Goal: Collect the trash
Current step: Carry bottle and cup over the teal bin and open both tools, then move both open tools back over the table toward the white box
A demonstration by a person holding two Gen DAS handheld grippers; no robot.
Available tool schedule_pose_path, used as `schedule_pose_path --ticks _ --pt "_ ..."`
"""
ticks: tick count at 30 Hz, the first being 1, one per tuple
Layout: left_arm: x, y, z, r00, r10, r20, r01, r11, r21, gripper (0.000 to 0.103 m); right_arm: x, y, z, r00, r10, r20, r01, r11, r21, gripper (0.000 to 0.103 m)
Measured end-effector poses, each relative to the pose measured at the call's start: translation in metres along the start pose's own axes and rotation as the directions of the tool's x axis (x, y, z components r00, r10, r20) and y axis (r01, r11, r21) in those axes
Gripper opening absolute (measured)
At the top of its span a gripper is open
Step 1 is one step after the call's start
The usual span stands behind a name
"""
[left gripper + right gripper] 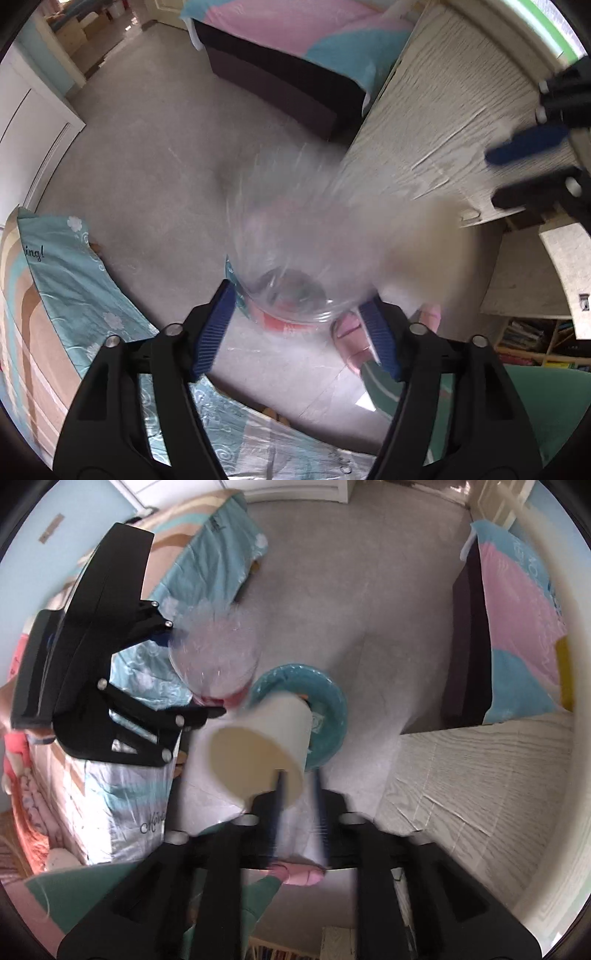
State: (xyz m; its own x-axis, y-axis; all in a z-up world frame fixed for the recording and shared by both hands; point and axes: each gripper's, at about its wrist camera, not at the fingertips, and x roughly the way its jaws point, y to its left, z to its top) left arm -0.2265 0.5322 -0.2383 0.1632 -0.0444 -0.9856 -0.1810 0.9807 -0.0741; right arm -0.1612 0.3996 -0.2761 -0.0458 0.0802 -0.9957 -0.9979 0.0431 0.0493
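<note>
Grey floor [369,590] is filling the middle of both views, with a bed in pink and teal covers [517,627] sitting on one side and a second bed in teal patterned bedding [66,266] on the other. Pale wood-grain counter [443,122] is running along the right of the left wrist view, well above the floor. A teal bin [328,709] is standing on the floor below both claws, its rim partly hidden. Left claw [301,315] is clamping the base of a clear plastic cup [291,229], motion-blurred, holding it over the floor above the bin. In the right wrist view that cup is sitting just beside the bin's rim. Right claw [299,786] is pinching the wall of a cream paper cup [266,746] at its rim, one finger inside and one outside; the paper cup is tilting mouth-toward-camera, overlapping the bin, and whether it is touching the bin I cannot tell.
</note>
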Motion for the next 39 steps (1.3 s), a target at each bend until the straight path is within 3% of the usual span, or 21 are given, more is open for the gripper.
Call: schedule_pose_path --ticks 1,6,10,17,19,21,24,27,33,36,39 --pt "0.004 0.002 0.002 1.0 0.006 -0.011 -0.006 1.0 0.005 0.081 0.001 -0.002 0.002 1.0 0.001 0.001 -0.001 1.0 0.006 0.038" --pt "0.01 0.011 0.002 0.999 -0.004 -0.045 0.005 1.0 0.008 0.081 -0.002 -0.008 -0.001 1.0 0.007 0.012 -0.007 0.999 0.038 0.038" --pt "-0.004 0.007 -0.003 1.0 0.0 -0.021 0.0 1.0 0.024 0.081 -0.021 -0.018 -0.011 0.999 0.002 0.032 -0.004 0.999 0.045 0.038" --pt "-0.032 -0.011 -0.008 0.999 0.021 0.029 -0.022 0.999 0.023 0.081 -0.058 -0.03 -0.036 0.994 0.013 0.11 -0.021 0.997 0.075 0.048" --pt "-0.047 -0.019 -0.006 0.998 0.026 0.051 -0.027 0.999 0.029 0.081 -0.074 -0.033 -0.045 0.988 0.024 0.155 -0.038 0.995 0.09 0.06" --pt "-0.064 -0.03 -0.003 0.995 0.036 0.088 -0.04 0.998 0.039 0.081 -0.096 -0.037 -0.059 0.978 0.023 0.207 -0.045 0.994 0.103 0.06" --pt "-0.097 -0.05 0.004 0.983 0.059 0.175 -0.073 0.994 0.075 0.09 -0.127 -0.041 -0.083 0.963 0.018 0.269 -0.054 0.991 0.125 0.064" --pt "-0.127 -0.075 0.017 0.97 0.038 0.238 -0.073 0.987 0.14 0.091 -0.159 -0.045 -0.112 0.945 -0.019 0.327 -0.027 0.99 0.136 0.069" --pt "-0.173 -0.142 0.056 0.945 -0.023 0.325 -0.087 0.944 0.319 0.096 -0.213 -0.063 -0.182 0.903 -0.14 0.407 0.044 0.971 0.235 0.087" --pt "-0.188 -0.184 0.076 0.934 -0.076 0.349 -0.083 0.904 0.419 0.096 -0.234 -0.074 -0.235 0.878 -0.226 0.423 0.094 0.946 0.31 0.088" --pt "-0.195 -0.238 0.097 0.926 -0.134 0.353 -0.081 0.843 0.531 0.096 -0.25 -0.085 -0.291 0.854 -0.335 0.397 0.183 0.909 0.373 0.088"
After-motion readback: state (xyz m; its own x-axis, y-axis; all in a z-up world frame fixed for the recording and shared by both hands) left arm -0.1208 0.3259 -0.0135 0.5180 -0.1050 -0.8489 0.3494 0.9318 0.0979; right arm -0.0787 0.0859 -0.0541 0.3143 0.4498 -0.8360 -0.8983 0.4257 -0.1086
